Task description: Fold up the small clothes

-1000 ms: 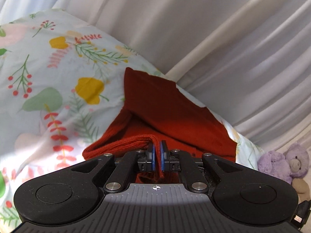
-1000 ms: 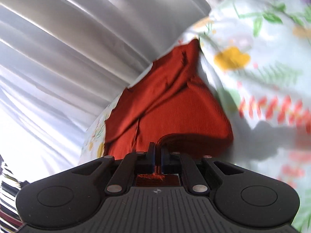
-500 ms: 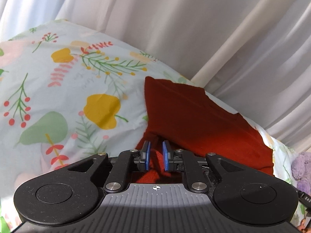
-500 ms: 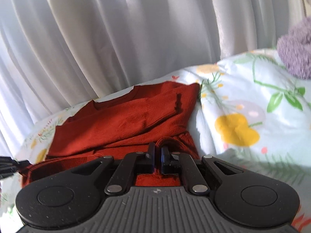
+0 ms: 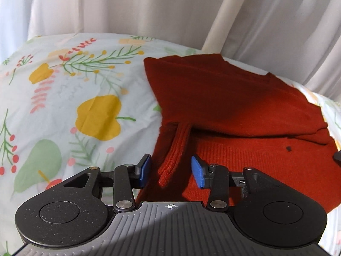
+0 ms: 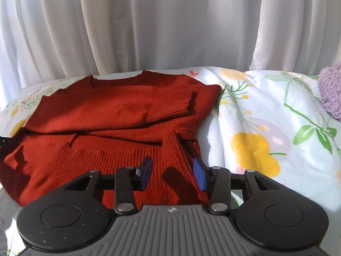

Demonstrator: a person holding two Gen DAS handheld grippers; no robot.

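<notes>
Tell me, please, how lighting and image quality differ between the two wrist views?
Left wrist view: the red sweater is dim, a soft shadow across its middle. Right wrist view: sunlight hits it, the right gripper casts hard shadows, and the white curtain bows from fisheye distortion.

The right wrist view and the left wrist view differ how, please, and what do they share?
Only the right wrist view shows the purple plush toy and the sweater's folded-over ribbed cuff. Only the left wrist view shows the cream pole behind the curtain. Both show the rust-red sweater on the floral bedsheet, white curtain, and an open hand-held gripper over its hem.
</notes>
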